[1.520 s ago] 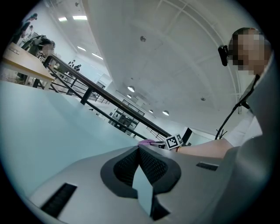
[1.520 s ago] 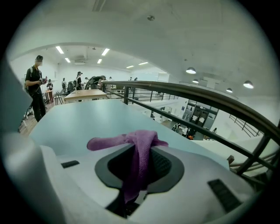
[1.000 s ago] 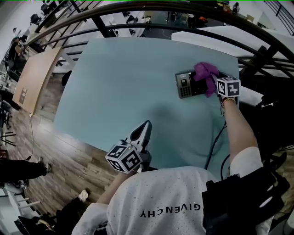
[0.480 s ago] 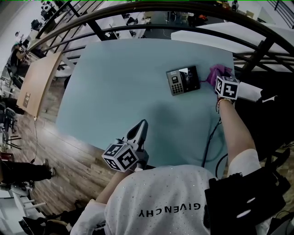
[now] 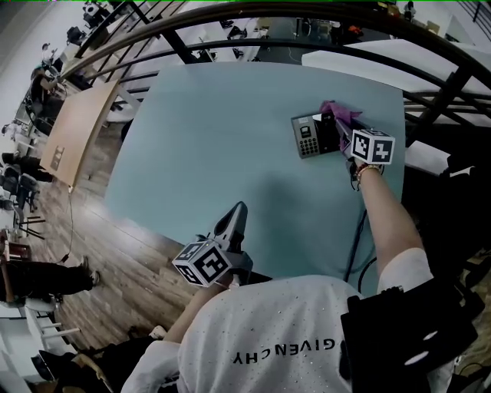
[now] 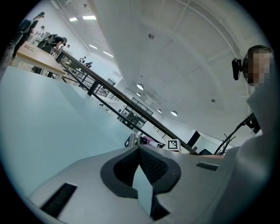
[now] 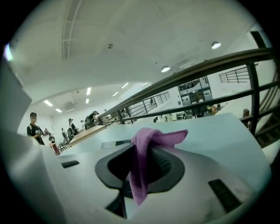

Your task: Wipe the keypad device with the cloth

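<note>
The keypad device (image 5: 314,136), a small dark unit with a grey keypad, lies near the far right of the pale teal table (image 5: 230,138). My right gripper (image 5: 338,126) is at the device's right end, shut on a purple cloth (image 5: 338,113) that rests over that end. In the right gripper view the cloth (image 7: 145,153) is pinched between the jaws and folds forward over them. My left gripper (image 5: 239,213) stays low near the table's front edge, jaws together and empty; its own view shows the closed jaw tips (image 6: 139,148), with the device (image 6: 135,141) small in the distance.
A black cable (image 5: 355,238) runs along the table's right side toward me. Dark metal railings (image 5: 253,17) curve behind the table. A wooden table (image 5: 73,130) and wooden floor (image 5: 100,253) lie to the left, with people far off.
My right gripper swept the purple cloth off the device to its right, then came back onto the device's right end. The left gripper has hardly moved.
</note>
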{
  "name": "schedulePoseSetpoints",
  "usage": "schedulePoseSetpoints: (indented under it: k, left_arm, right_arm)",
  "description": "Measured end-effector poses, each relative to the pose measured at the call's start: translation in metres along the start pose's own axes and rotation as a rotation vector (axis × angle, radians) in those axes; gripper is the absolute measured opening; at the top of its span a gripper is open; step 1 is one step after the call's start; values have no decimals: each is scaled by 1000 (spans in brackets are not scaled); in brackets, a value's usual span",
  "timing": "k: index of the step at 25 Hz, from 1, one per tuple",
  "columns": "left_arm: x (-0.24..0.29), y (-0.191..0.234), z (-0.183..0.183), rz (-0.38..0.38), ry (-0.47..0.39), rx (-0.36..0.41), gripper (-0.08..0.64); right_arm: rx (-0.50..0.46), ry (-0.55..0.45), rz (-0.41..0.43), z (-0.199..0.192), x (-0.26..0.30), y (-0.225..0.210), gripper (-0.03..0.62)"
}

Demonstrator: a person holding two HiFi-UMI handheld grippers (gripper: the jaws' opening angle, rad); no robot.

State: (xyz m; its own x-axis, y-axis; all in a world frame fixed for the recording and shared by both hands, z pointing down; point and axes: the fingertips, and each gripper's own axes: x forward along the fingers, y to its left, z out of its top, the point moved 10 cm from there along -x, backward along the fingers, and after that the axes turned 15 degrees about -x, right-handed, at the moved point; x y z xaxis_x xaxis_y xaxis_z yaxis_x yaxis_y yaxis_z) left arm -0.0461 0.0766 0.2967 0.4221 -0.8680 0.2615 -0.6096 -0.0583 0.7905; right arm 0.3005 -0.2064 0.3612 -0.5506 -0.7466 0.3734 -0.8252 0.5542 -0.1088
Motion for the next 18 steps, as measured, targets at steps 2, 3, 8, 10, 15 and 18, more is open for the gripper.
schedulePoseSetpoints:
  k: [2, 3, 8, 10, 15, 18]
  left_arm:
    - [2, 0, 0, -11, 10, -6, 0]
    - [3, 0, 0, -21, 18, -8, 0]
    - [6, 4, -1, -67, 41, -9, 0]
    - [4, 7, 4, -85, 41, -17, 0]
    - [-15, 17, 24, -102, 34, -20, 0]
    - [-27, 21, 39, -112, 52, -17, 0]
  right_arm:
    - [53, 11, -18, -12, -5, 4, 81]
    - [80, 18, -28, -18, -9, 7, 80]
    - [145, 113, -56, -48, -19, 13, 80]
    - [162, 167, -75, -56, -23, 15, 81]
    - [230, 289, -133, -79, -45, 35, 80]
    - [293, 259, -135, -86, -61, 56, 80]
